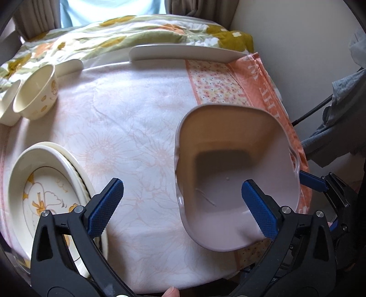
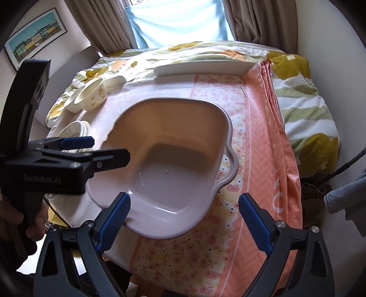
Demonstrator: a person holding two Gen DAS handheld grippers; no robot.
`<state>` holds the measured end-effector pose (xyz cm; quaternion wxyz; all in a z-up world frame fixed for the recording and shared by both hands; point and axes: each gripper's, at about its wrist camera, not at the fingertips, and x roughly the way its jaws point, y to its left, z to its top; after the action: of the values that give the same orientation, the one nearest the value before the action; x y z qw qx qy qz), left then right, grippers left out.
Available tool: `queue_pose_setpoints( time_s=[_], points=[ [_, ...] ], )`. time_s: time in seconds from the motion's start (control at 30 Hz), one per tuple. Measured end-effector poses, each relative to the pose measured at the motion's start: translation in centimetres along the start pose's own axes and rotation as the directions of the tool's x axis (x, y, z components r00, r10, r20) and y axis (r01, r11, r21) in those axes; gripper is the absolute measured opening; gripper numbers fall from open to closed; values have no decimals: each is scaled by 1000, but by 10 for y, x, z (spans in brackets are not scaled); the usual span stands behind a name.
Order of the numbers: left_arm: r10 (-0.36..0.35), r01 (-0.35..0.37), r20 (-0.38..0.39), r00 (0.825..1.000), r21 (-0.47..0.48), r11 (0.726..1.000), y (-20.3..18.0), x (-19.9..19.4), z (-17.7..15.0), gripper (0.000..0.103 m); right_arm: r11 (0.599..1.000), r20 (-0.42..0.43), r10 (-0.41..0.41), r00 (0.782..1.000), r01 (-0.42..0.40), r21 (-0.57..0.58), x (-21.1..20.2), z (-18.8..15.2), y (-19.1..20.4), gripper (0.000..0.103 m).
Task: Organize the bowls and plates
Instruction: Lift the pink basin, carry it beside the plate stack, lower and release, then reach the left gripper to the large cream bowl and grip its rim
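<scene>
- The left gripper (image 1: 183,205) is hovering with its jaws spread wide, gripping nothing; its right finger is overlapping the near rim of the pink basin (image 1: 238,173).
- The right gripper (image 2: 183,219) is also gaping wide and empty, its left finger overlapping the basin's near rim.
- The basin is sitting on the cloth-covered bench (image 1: 137,137), with the stacked plates (image 1: 45,194) lying left of the left jaws.

I see a pale floral cloth (image 1: 137,128) over the table, w/ an orange towel (image 2: 270,146) along its right side. Behind: a green-yellow flowered quilt (image 2: 304,118), brown curtains (image 2: 254,20), window betw. them. Framed pic (image 2: 36,36) on left wall. Grey fabric (image 1: 340,128) at right.
</scene>
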<state>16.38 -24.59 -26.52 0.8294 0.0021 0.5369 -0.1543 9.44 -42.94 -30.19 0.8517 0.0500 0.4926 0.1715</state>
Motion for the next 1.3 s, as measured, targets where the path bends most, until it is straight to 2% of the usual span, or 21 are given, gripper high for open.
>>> queue_pose_setpoints(
  time_s=[0.2, 0.37, 0.57, 0.7, 0.77, 0.83, 0.93, 1.0, 1.13, 1.17, 1.3],
  points=[
    [28, -24, 107, 994, -37, 999, 15, -70, 4, 103, 996, 77, 44, 996, -38, -77, -41, 15, 23, 94],
    [115, -98, 234, 965, -83, 992, 45, -143, 12, 103, 986, 166, 69, 984, -41, -164, -84, 55, 58, 94],
    [199, -148, 339, 919, -169, 974, 112, -210, 26, 103, 975, 218, 142, 966, -98, -200, -103, 125, 108, 94],
    [208, -123, 350, 914, -248, 961, 175, -226, 40, 103, 960, 255, 186, 949, -120, -254, -99, 167, 151, 94],
    [199, -97, 340, 919, -294, 951, 208, -224, 48, 103, 960, 222, 192, 956, -136, -245, -80, 191, 169, 94],
    [177, -63, 312, 934, -342, 938, 240, -211, 55, 103, 964, 166, 190, 968, -152, -216, -51, 212, 180, 94],
    [114, 0, 253, 961, -412, 911, 280, -176, 64, 101, 973, 58, 186, 981, -176, -149, 6, 237, 192, 94],
    [77, 29, 216, 973, -449, 893, 302, -148, 69, 96, 979, -8, 171, 985, -171, -109, 45, 245, 196, 93],
    [0, 68, 137, 991, -497, 865, 331, -89, 75, 77, 988, -129, 140, 982, -146, -40, 116, 254, 204, 69],
    [-20, 78, 121, 993, -500, 863, 334, -75, 77, 75, 990, -153, 132, 979, -137, -22, 132, 254, 204, 64],
    [-57, 89, 81, 995, -484, 870, 339, -33, 87, 64, 990, -229, 136, 964, -124, 67, 180, 251, 197, 53]
  ],
)
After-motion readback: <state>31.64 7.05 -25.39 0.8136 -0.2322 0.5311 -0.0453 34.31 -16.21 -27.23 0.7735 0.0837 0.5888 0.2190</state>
